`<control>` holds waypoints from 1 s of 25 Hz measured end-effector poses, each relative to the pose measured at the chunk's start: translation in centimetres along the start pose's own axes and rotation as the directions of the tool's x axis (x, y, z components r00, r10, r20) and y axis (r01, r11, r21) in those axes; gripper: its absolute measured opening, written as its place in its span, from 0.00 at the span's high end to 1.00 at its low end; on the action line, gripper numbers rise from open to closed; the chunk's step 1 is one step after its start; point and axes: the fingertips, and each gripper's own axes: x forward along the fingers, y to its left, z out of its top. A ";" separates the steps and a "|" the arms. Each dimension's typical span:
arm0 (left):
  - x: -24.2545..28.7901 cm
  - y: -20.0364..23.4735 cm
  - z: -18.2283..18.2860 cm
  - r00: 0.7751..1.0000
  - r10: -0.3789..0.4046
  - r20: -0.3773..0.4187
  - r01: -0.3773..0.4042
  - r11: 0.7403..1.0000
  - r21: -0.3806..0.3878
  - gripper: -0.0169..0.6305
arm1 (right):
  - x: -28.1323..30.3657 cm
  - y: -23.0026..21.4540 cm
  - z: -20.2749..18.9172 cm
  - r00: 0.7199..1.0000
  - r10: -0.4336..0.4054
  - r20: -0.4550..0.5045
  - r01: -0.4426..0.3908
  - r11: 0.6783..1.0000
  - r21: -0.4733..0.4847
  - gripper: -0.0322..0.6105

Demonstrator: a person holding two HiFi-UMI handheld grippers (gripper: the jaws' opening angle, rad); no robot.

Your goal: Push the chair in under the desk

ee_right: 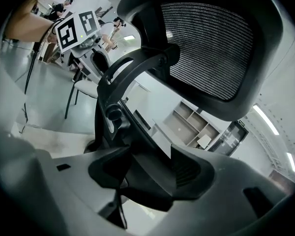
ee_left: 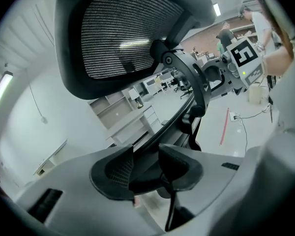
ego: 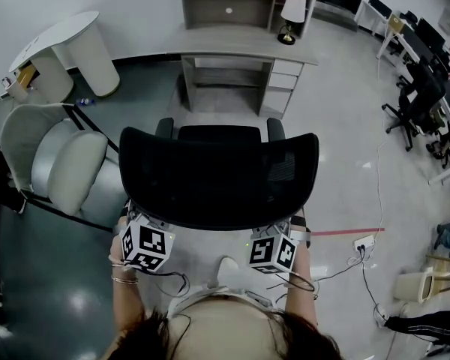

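A black mesh office chair (ego: 217, 175) stands in the middle of the head view, its seat facing the grey desk (ego: 240, 51) with floor between them. My left gripper (ego: 139, 220) is at the lower left edge of the backrest and my right gripper (ego: 281, 231) at the lower right edge. In the left gripper view the left gripper (ee_left: 145, 168) has the dark backrest frame (ee_left: 187, 90) filling the gap between its pads. The right gripper (ee_right: 150, 173) grips the frame (ee_right: 123, 82) the same way in its own view. The mesh backrest hides both sets of fingertips from above.
A grey padded chair (ego: 60, 163) stands close on the left. A white rounded table (ego: 67, 47) is at the back left. The desk has drawers (ego: 283, 81), a shelf unit and a lamp (ego: 291, 17). A power strip (ego: 362, 242), cables and red floor tape (ego: 345, 232) lie right; office chairs (ego: 412, 103) beyond.
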 end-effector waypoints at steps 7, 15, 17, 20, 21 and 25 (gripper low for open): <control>0.9 0.4 0.4 1.000 -0.004 -0.003 0.004 1.000 -0.016 0.74 | 0.9 -0.6 0.0 1.000 -0.007 0.013 0.007 1.000 0.011 0.57; 1.4 1.2 0.5 1.000 0.021 0.001 -0.021 0.999 -0.039 0.74 | 1.5 -1.0 0.4 0.997 -0.011 0.074 0.011 1.000 0.002 0.57; 1.7 1.2 0.8 1.000 0.020 -0.002 -0.020 0.999 -0.048 0.74 | 1.7 -1.3 0.3 0.997 -0.011 0.081 0.011 1.000 0.000 0.57; 1.9 1.2 1.0 1.000 0.016 -0.002 -0.016 0.999 -0.050 0.74 | 1.9 -1.5 0.1 0.996 -0.009 0.088 0.010 1.000 -0.001 0.57; 2.0 1.2 1.0 1.000 0.016 -0.001 -0.016 0.999 -0.050 0.74 | 2.0 -1.6 0.1 0.996 -0.010 0.089 0.010 1.000 -0.001 0.57; 2.6 1.7 1.2 1.000 0.016 -0.004 -0.017 0.999 -0.045 0.74 | 2.6 -1.9 0.3 0.995 -0.017 0.094 0.017 1.000 -0.003 0.57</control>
